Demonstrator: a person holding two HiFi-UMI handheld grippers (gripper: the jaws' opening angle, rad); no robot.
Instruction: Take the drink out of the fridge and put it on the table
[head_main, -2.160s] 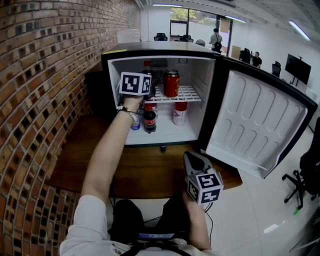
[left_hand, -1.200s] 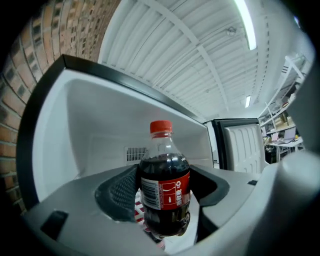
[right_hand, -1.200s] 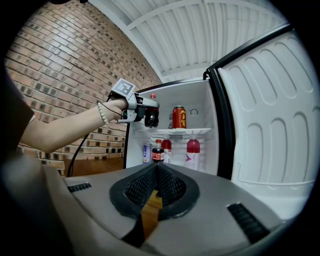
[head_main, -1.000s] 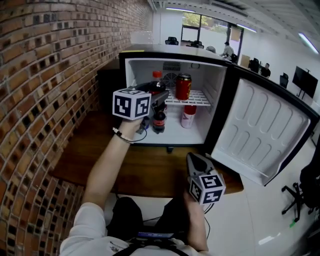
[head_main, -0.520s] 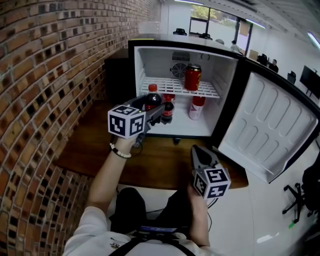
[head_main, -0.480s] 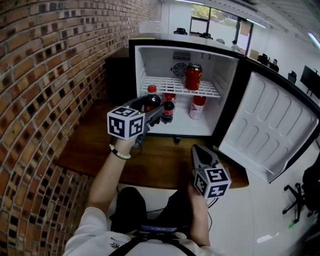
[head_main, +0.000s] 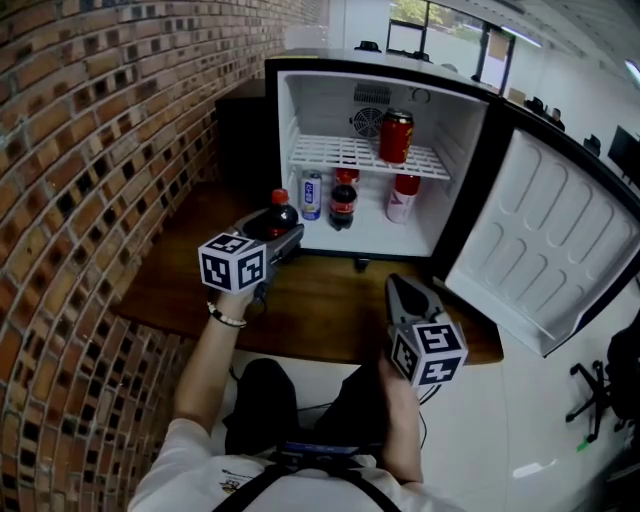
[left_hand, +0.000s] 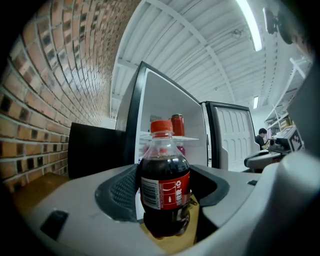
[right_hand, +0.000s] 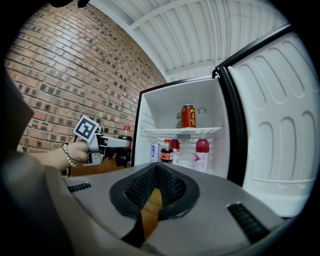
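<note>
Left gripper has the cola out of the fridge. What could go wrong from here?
1. The left gripper clamps the cola bottle round its smooth lower body, and the base looks clear of the wooden table. Releasing early, or with a tilt, could topple it.
2. The fridge door hangs wide open past the table edge, near the idle right gripper. It might get bumped.

Nothing legible; the bottle (left_hand: 162, 150) wears a red label (left_hand: 167, 189) with barcode and, seemingly, recycling mark.
</note>
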